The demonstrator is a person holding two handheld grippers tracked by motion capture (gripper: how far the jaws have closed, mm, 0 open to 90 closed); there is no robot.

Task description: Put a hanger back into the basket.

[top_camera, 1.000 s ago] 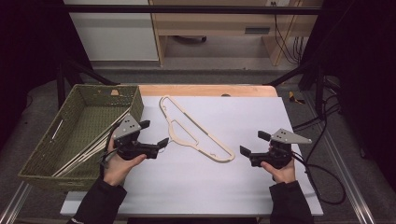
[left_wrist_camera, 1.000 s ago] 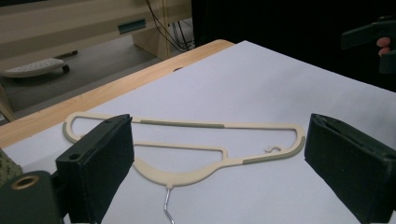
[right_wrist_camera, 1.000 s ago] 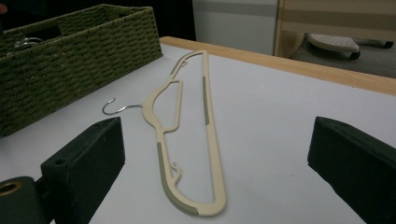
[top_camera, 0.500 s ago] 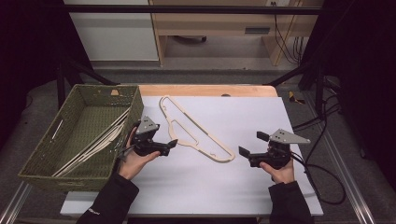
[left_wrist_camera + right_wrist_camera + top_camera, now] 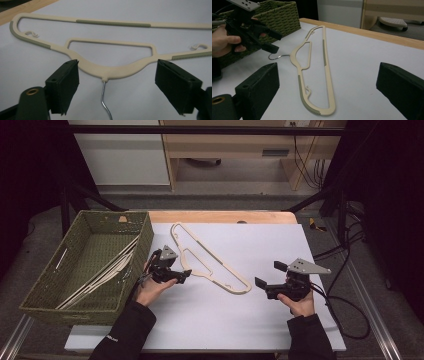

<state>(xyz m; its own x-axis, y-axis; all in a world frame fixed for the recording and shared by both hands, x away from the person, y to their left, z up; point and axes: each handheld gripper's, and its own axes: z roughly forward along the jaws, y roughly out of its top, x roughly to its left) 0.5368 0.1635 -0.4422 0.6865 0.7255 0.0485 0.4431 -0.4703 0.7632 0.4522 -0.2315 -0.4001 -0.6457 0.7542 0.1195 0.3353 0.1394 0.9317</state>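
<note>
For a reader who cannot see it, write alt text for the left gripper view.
A cream plastic clothes hanger with grey-green ribbed grip strips lies flat on a white table, its neck centred between the two open black jaws of the left gripper. Its thin metal hook runs toward the camera between the jaws, touching neither. A strip of wooden table edge crosses the top left corner.

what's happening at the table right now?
A person holds a gripper in each hand at a white table. The left gripper has come down to a cream hanger lying flat on the table, and its jaws have just been closing a little; they stand open on either side of the hanger's neck and metal hook, not pressing on it. The right gripper rests open on the table, apart from the hanger. A green woven basket at the left already has similar hangers in it.
</note>
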